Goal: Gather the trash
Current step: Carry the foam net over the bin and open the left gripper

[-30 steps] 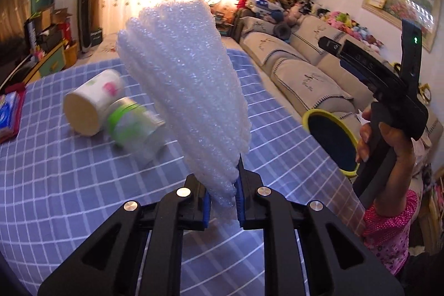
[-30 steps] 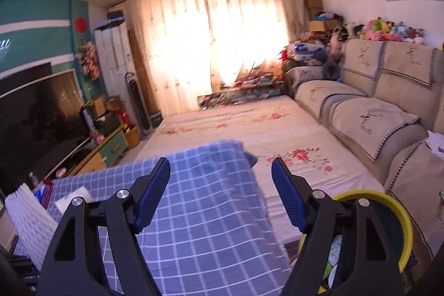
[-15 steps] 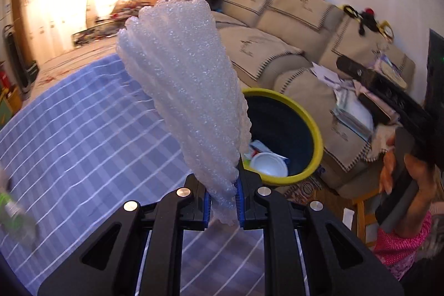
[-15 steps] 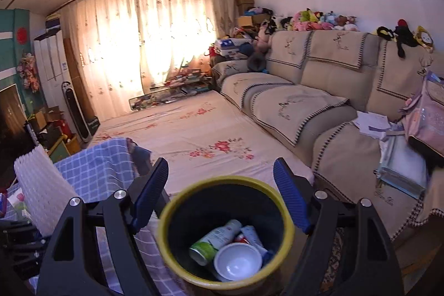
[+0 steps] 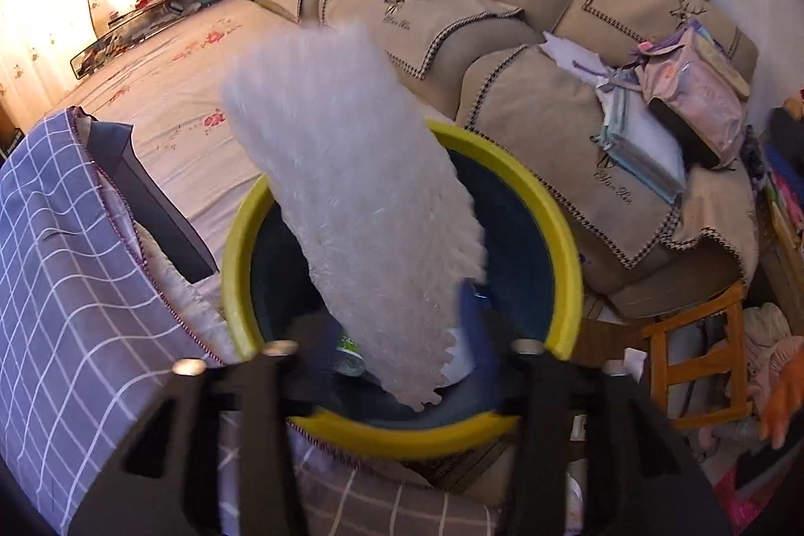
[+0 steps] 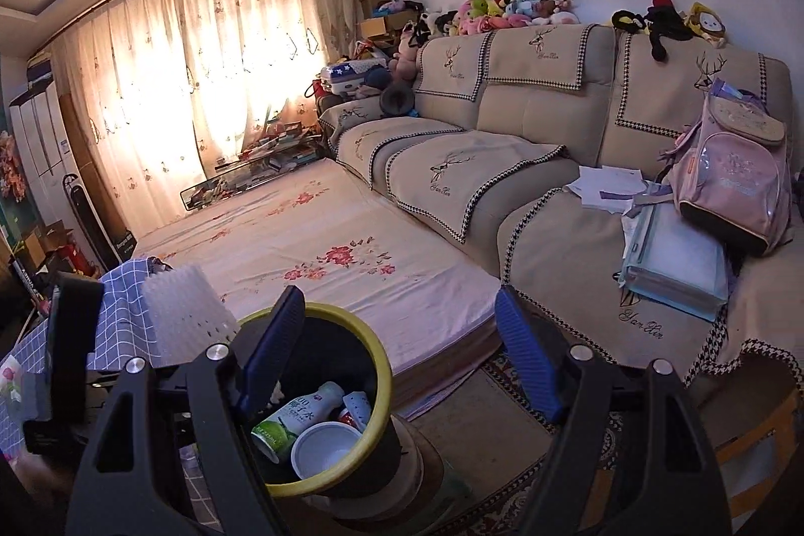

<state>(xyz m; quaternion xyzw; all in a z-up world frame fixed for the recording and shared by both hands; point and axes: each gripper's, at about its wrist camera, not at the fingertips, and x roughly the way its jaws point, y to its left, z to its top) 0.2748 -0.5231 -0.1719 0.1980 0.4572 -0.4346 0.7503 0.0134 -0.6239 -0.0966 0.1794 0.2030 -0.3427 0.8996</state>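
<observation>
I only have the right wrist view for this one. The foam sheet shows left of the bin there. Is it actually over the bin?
Observer: Yes. In the left wrist view the foam sheet hangs over the bin, with its lower end inside the outline of the yellow rim.
Reviewer: Is the left gripper pinching it?
Observer: No. The jaws of the left gripper are opening. The sheet is between them, and the finger on the picture's left stands clear of it.
</observation>
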